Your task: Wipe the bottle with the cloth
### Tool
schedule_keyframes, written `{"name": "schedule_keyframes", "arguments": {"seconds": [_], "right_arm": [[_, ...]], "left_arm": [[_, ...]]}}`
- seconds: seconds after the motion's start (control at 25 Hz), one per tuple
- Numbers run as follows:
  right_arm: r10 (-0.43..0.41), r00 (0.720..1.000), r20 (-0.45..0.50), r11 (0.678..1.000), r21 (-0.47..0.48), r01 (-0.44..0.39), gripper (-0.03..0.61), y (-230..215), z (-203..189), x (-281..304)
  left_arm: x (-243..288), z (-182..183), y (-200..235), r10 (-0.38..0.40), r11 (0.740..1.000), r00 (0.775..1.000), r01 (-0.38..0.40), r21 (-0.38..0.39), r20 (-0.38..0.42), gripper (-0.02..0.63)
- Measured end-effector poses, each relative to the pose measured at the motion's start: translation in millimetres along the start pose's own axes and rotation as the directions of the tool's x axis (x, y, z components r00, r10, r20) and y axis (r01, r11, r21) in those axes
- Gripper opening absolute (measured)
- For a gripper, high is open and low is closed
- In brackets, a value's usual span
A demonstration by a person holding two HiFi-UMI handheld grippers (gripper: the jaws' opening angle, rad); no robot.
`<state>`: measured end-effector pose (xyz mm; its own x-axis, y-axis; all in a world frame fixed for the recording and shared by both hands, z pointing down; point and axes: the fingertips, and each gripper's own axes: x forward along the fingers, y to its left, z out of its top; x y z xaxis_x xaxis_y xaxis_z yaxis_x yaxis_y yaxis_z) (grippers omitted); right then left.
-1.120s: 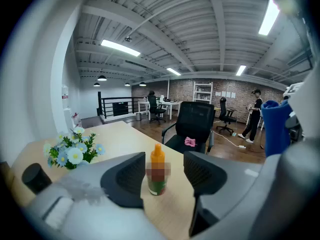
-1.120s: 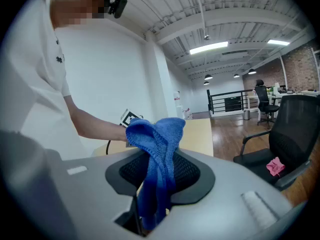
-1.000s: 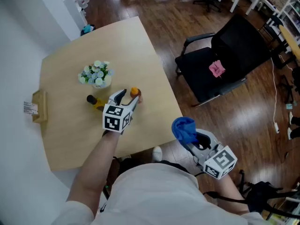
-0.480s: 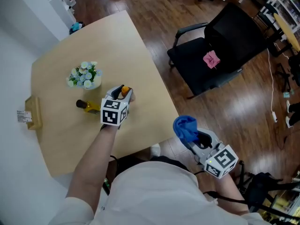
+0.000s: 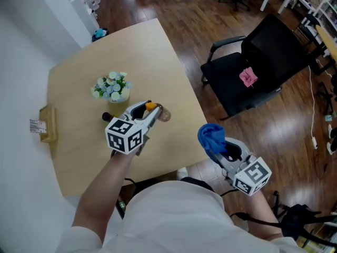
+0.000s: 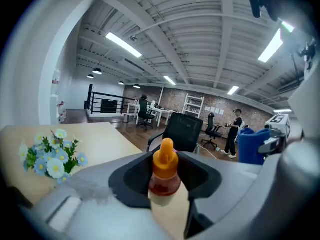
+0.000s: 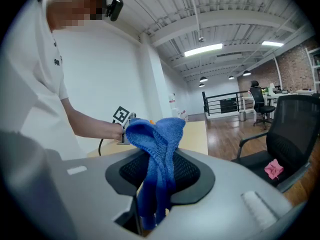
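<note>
Over table [image 5: 79, 88], left tool [image 5: 150, 111] just closed on orange-capped bottle [image 6: 165, 171]; right tool [image 5: 223, 153] clamps cloth [image 5: 209, 137].

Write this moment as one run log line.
left gripper: just closed, shut on bottle | right gripper: shut on cloth | cloth, bottle: apart

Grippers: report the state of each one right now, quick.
Left gripper: jaws have just been closing, now shut on the bottle.
Right gripper: jaws shut on the blue cloth.
</note>
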<state>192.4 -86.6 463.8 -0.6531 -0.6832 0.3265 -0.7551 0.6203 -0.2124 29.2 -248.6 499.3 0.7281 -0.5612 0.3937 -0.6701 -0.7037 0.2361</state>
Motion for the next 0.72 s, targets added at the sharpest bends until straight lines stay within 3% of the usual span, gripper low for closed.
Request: {"name": "schedule_keyframes", "arguments": {"seconds": [0.24, 0.44, 0.72], "right_arm": [[0.100, 0.992, 0.081, 0.986, -0.139, -0.088, 0.127, 32, 71, 36], [0.228, 0.966, 0.126, 0.957, -0.212, -0.198, 0.127, 79, 125, 70], [0.347, 0.932, 0.107, 0.910, -0.280, -0.307, 0.127, 142, 149, 111]], "left_arm": [[-67, 38, -39, -0.128, 0.989, 0.990, 0.123, 0.079, 0.058, 0.156], [-105, 49, -58, -0.204, 0.973, 0.977, 0.196, 0.125, 0.057, 0.156], [-143, 47, -69, -0.265, 0.955, 0.963, 0.254, 0.156, 0.055, 0.156]]}}
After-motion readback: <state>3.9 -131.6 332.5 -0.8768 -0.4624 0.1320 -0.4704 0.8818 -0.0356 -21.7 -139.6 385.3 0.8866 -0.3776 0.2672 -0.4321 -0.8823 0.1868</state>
